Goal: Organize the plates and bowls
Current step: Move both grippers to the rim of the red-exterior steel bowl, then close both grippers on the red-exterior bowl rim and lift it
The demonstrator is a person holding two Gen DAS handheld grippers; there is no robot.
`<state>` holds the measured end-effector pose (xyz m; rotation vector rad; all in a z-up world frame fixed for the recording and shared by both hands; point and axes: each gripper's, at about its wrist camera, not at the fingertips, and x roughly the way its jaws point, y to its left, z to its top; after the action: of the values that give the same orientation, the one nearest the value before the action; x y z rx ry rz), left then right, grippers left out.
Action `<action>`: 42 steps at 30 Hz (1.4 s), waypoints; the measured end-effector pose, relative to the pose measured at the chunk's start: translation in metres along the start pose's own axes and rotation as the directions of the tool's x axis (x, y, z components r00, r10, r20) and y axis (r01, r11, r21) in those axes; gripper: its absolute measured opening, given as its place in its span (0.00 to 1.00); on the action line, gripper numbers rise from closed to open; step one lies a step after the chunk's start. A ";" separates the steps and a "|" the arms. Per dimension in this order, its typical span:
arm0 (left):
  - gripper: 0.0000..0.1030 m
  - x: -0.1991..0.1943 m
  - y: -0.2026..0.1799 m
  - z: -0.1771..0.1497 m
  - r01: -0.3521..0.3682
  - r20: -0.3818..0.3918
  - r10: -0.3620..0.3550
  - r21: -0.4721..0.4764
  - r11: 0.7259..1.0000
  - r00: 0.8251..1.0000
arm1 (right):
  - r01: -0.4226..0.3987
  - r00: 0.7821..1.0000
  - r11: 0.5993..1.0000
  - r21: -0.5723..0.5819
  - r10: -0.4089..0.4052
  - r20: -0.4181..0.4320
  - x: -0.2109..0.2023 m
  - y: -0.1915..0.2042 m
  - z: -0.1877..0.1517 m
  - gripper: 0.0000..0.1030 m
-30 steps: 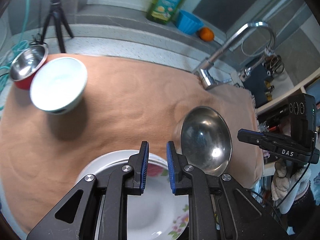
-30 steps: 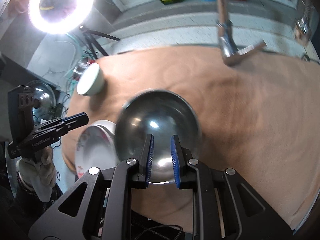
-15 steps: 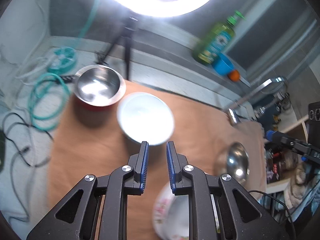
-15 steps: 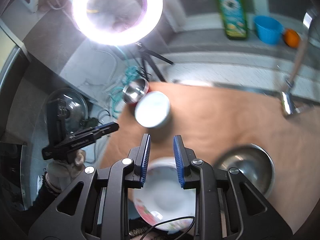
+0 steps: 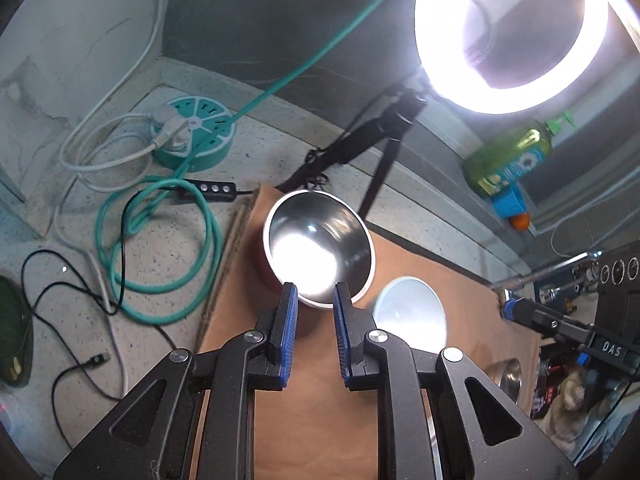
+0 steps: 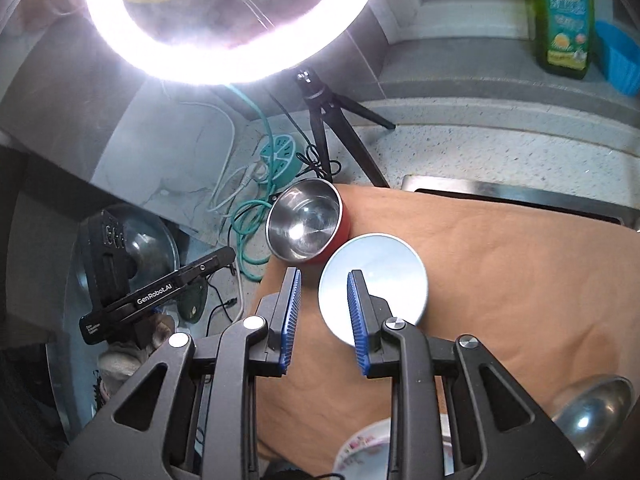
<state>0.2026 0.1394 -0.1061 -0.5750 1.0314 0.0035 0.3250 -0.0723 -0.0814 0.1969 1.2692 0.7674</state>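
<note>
A red bowl with a steel inside (image 5: 318,250) (image 6: 306,222) stands at the far left corner of the tan cloth (image 5: 420,276) (image 6: 500,264). A pale white bowl (image 5: 410,314) (image 6: 376,274) sits just right of it. A plain steel bowl (image 5: 506,374) (image 6: 592,410) and a flowered white plate (image 6: 364,446) lie nearer the front. My left gripper (image 5: 314,296) is open and empty, its tips just short of the red bowl's near rim. My right gripper (image 6: 324,280) is open and empty, over the white bowl's left rim.
A ring light (image 5: 516,36) on a black tripod (image 6: 324,128) stands behind the bowls. Teal and white cables (image 5: 160,232) and a round teal power hub (image 5: 192,136) lie left of the cloth. A green soap bottle (image 6: 562,16) and blue cup (image 6: 618,56) stand on the back ledge.
Both grippers have swung up and left, away from the steel bowl and the plate, toward the red and white bowls. Both have opened a little wider.
</note>
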 end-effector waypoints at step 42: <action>0.12 0.066 0.026 0.031 -0.045 -0.070 0.043 -0.027 0.999 0.997 | 0.089 0.982 0.996 0.000 -0.088 -0.170 0.148 -0.009 0.052 0.11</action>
<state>0.2560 0.1581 -0.1593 -0.5814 1.1124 0.0371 0.3893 0.0262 -0.1861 0.0818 1.4330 0.7141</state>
